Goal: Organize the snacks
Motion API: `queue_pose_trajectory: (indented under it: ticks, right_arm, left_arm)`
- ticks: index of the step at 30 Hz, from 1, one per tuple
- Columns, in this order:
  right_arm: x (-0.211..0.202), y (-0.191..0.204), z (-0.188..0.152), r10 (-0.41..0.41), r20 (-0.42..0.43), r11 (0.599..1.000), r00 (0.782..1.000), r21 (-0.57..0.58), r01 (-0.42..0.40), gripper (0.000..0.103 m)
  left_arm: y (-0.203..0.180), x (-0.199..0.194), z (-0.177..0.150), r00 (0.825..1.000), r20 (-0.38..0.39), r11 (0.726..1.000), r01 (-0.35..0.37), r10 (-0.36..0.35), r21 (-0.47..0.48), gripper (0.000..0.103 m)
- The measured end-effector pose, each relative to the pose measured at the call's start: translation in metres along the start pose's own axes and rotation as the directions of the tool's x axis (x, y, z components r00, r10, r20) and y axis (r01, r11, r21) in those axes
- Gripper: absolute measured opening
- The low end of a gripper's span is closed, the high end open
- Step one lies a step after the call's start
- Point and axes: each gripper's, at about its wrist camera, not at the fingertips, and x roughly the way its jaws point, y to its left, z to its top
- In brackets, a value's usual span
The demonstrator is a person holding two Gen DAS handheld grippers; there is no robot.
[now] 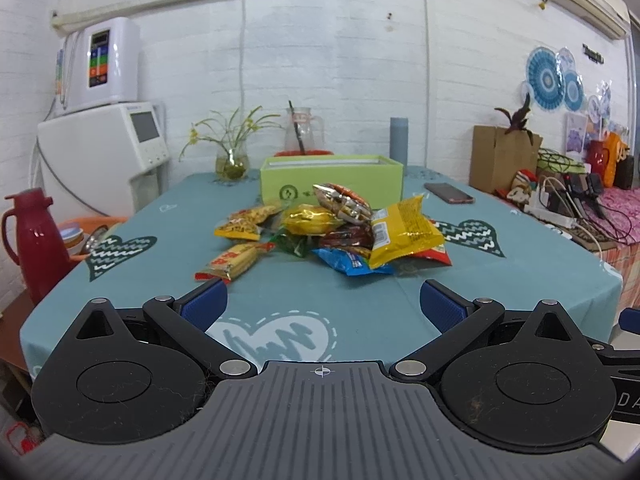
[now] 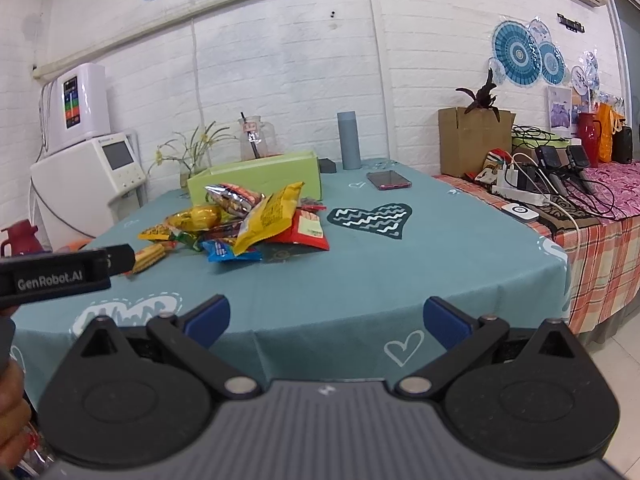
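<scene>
Nothing looks sorted yet: the snack packets (image 1: 332,232) are lying in a loose heap at the centre of the left wrist frame on the teal tablecloth (image 1: 320,288), just in front of the green box (image 1: 331,179), which is sitting open-topped with nothing visibly inside, though its floor is hidden. The left gripper (image 1: 323,306) and the right gripper (image 2: 326,318) are both hanging spread wide and carrying nothing, well short of the heap, so every packet is waiting to be moved

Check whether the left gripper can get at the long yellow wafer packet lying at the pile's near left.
Probably yes: the long yellow wafer packet lies apart from the pile, and only bare teal tablecloth lies before the open left gripper.
</scene>
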Motion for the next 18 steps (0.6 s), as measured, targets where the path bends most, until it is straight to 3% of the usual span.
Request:
queue_pose_trajectory:
  ticks: [18]
  right_arm:
    - [0.0026, 0.0047, -0.0013, 0.011, -0.015, 1.0, 1.0, -0.018, -0.011, 0.103]
  left_arm:
    - [-0.0003, 0.0019, -0.0013, 1.0, -0.014, 1.0, 0.013, -0.013, -0.002, 0.093]
